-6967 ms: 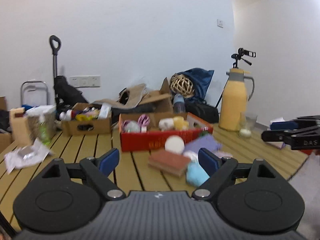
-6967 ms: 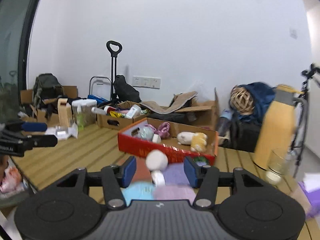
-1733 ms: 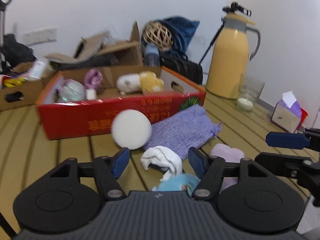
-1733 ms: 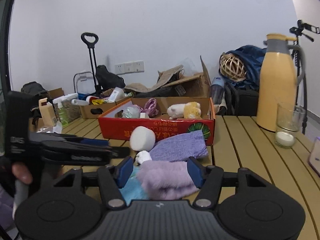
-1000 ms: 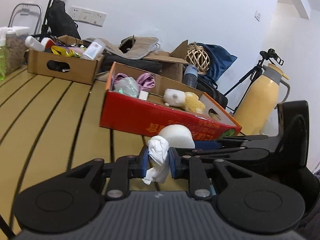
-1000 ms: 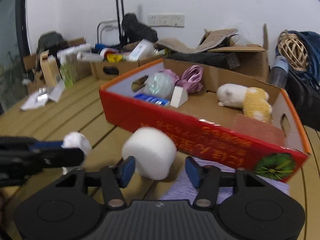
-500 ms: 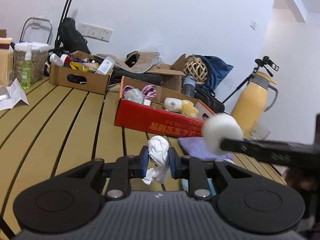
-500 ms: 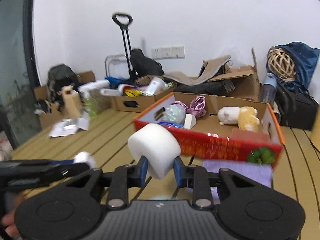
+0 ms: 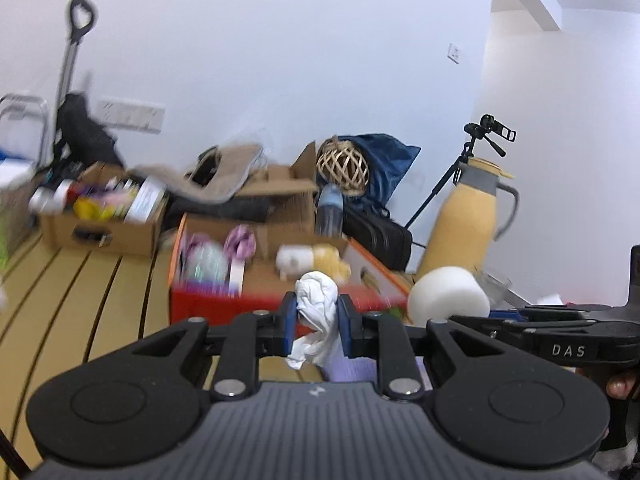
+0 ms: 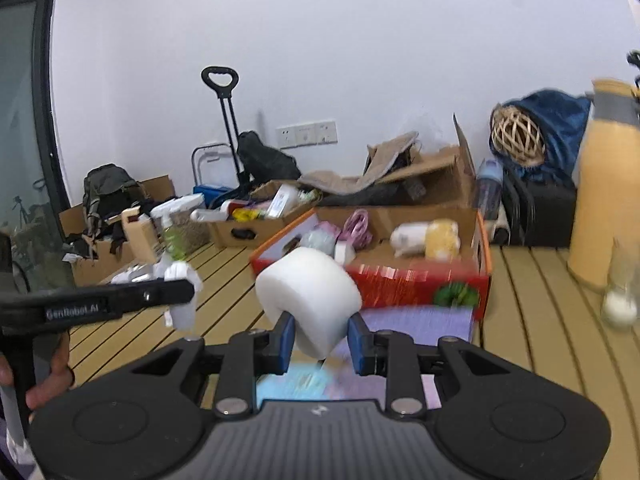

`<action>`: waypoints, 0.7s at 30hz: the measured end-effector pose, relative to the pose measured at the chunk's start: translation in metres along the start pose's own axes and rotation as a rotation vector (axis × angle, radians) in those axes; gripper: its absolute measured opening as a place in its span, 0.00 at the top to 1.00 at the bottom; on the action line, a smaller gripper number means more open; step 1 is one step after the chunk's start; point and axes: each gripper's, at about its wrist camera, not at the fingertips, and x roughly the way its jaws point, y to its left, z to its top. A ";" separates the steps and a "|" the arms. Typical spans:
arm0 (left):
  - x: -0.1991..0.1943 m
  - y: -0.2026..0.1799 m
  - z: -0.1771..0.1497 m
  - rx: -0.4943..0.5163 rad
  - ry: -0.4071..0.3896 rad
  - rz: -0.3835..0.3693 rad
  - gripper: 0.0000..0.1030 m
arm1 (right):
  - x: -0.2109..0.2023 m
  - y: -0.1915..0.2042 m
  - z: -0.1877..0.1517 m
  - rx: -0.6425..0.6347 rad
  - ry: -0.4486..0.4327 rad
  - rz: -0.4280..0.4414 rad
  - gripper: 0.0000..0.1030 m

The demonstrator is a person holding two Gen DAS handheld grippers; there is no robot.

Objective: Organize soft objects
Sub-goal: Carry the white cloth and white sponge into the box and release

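Note:
My left gripper (image 9: 317, 326) is shut on a crumpled white cloth (image 9: 316, 312), lifted above the slatted table. The same cloth (image 10: 182, 296) shows at the left gripper's tip in the right wrist view. My right gripper (image 10: 321, 342) is shut on a white foam cylinder (image 10: 308, 296), which also shows at the right of the left wrist view as the foam cylinder (image 9: 448, 296). Ahead stands the red cardboard box (image 10: 420, 280) holding a white-and-yellow plush (image 10: 426, 238) and pink items. A purple cloth (image 10: 420, 320) lies before the box; a light blue item (image 10: 292, 386) lies under my right gripper.
A yellow thermos (image 9: 466, 220) and a glass with a candle (image 10: 622, 284) stand at the right. A brown box of bottles (image 9: 100, 216), open cardboard, a wicker ball (image 10: 518, 136) and bags crowd the back. A person's hand (image 10: 48, 380) holds the left gripper.
Both grippers have risen with their loads. The right gripper closed on the foam cylinder and lifted it off the table. The red box now sits lower and closer in both views.

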 end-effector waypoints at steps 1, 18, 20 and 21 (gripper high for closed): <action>0.018 0.004 0.011 0.001 0.005 0.009 0.79 | 0.013 -0.006 0.012 -0.006 0.000 -0.004 0.73; 0.240 0.089 0.055 -0.053 0.248 0.059 0.73 | 0.349 -0.104 0.115 0.192 0.416 -0.004 0.55; 0.240 0.088 0.050 -0.035 0.256 0.063 0.60 | 0.343 -0.105 0.113 0.199 0.377 -0.001 0.48; 0.238 0.087 0.049 -0.028 0.256 0.057 0.52 | 0.338 -0.106 0.113 0.195 0.362 0.004 0.47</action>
